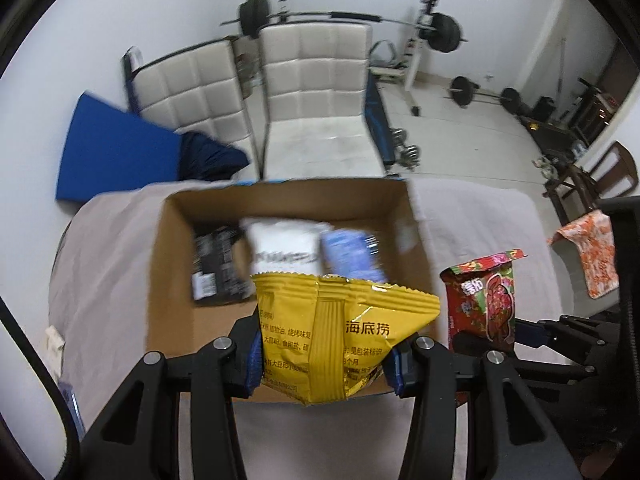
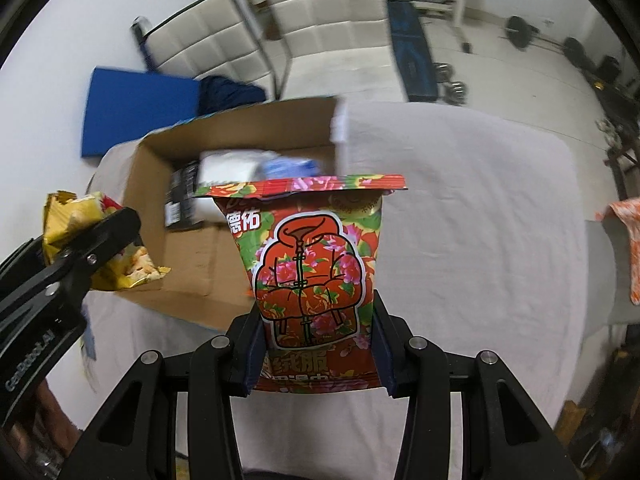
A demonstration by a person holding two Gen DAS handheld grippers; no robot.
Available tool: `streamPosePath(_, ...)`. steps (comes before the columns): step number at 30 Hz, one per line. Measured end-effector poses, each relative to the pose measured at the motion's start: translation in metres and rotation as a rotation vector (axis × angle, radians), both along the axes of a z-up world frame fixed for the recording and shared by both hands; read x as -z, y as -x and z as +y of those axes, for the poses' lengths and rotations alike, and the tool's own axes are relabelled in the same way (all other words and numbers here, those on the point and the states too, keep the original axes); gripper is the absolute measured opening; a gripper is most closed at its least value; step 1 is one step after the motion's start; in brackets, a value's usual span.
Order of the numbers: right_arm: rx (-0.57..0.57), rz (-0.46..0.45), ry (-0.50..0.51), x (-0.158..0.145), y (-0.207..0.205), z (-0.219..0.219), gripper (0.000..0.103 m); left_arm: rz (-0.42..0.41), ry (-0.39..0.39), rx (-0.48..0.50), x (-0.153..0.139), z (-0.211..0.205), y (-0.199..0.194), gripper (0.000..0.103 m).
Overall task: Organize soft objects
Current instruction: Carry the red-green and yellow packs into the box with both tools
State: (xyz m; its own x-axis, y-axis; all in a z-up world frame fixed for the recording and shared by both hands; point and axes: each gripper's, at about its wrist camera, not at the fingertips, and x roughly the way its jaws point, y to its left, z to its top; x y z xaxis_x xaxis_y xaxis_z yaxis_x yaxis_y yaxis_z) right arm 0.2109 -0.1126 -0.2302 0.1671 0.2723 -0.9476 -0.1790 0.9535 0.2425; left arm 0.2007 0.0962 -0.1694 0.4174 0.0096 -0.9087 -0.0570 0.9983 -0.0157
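Left claw [image 1: 324, 364] clamped, right claw [image 2: 318, 354] clamped, both angled steeply down

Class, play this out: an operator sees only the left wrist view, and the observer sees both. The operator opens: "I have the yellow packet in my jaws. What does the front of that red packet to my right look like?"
Observer: The red packet shows a drawn red flowered jacket with a white outline.

Operator: Is it held firmly?

Observer: The right gripper has a finger on each side of the packet's lower part, and the packet stands upright between them.

Operator: What lies under it?

Observer: Mostly the pale cloth; the cardboard box is to its left.

Operator: How does my yellow packet look from there?

Observer: Crumpled, sticking out of the left gripper over the box's near left corner.
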Motion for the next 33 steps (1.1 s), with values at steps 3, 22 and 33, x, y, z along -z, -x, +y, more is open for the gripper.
streamPosePath(3, -0.039, 0.016, -0.010, 0.008, 0.000, 0.033, 0.047, 0.036, 0.006, -0.036, 0.012, 0.030, 0.004, 0.044)
streamPosePath(22, -0.094, 0.122, 0.000, 0.092, -0.015, 0.145, 0.047, 0.180, 0.044, -0.069, 0.082, 0.110, -0.016, 0.044)
streamPosePath(33, -0.089, 0.160, 0.023, 0.116, -0.024, 0.159, 0.047, 0.250, 0.071, -0.053, 0.116, 0.122, -0.031, 0.044)
